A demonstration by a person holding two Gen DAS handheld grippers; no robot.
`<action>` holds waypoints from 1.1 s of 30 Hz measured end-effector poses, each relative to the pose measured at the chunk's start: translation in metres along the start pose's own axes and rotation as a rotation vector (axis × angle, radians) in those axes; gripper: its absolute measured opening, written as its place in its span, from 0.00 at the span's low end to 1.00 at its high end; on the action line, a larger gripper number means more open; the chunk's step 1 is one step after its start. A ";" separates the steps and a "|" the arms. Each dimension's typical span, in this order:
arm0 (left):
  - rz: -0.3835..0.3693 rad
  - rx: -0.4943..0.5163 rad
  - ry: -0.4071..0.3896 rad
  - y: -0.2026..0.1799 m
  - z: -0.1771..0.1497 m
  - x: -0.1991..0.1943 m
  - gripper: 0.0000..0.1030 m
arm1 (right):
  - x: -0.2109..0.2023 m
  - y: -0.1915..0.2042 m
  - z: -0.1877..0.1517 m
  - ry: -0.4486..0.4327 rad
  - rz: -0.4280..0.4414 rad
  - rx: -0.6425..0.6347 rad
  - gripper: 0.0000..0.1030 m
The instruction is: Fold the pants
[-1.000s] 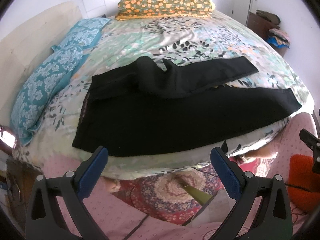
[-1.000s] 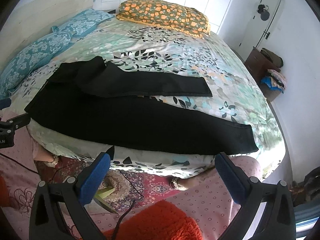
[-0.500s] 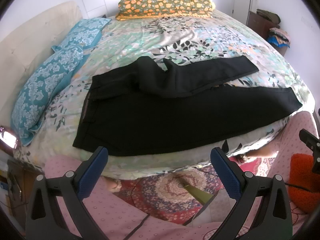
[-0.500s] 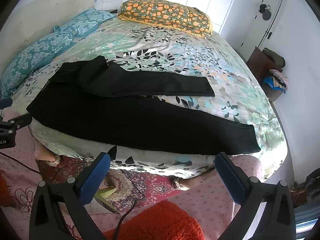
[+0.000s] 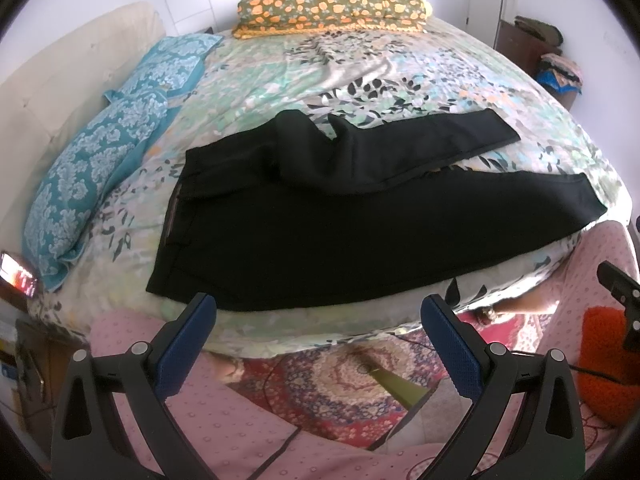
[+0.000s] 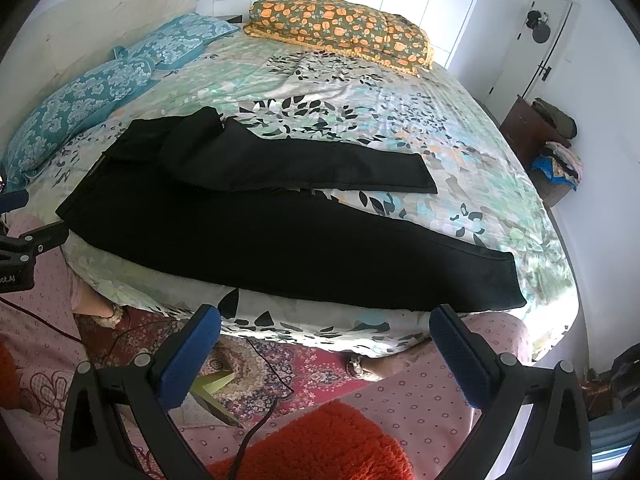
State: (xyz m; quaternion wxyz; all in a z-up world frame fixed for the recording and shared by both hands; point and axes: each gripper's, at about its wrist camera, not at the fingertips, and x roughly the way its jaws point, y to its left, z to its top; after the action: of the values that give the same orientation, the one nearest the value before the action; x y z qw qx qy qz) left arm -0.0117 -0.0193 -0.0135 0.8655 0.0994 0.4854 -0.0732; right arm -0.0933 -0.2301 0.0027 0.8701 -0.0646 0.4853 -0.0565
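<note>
Black pants (image 5: 340,224) lie spread on the floral bedspread (image 5: 380,60), waistband to the left, both legs running right. The near leg lies along the bed's front edge; the far leg lies flatter and shorter behind it. The pants also show in the right wrist view (image 6: 280,232). My left gripper (image 5: 320,312) is open and empty, just short of the pants' near edge by the waist end. My right gripper (image 6: 326,324) is open and empty, below the bed's front edge near the near leg's hem (image 6: 508,280).
Two blue patterned pillows (image 5: 100,168) lie at the bed's left, an orange floral pillow (image 5: 332,4) at the far end. A patterned rug (image 5: 360,372) covers the floor below. A dark cabinet with clothes (image 6: 548,140) stands right. An orange fuzzy item (image 6: 320,448) lies near.
Both grippers have moved slightly closer to the bed, so the pants look a little larger. Both stay open. The pants have not moved.
</note>
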 end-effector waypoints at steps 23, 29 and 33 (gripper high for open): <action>0.013 0.000 0.007 0.000 0.003 0.000 0.99 | 0.004 0.006 0.001 0.002 0.024 -0.021 1.00; 0.019 0.006 0.013 -0.006 0.003 0.003 0.99 | 0.006 0.007 0.003 0.010 0.028 -0.023 1.00; 0.023 0.008 0.018 -0.008 0.004 0.004 0.99 | 0.008 0.008 0.003 0.013 0.031 -0.026 1.00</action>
State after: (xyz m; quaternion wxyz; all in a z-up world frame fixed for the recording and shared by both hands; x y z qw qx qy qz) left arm -0.0083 -0.0279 -0.0162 0.8615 0.1090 0.4918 -0.0641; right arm -0.0860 -0.2239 -0.0040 0.8669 -0.0679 0.4925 -0.0372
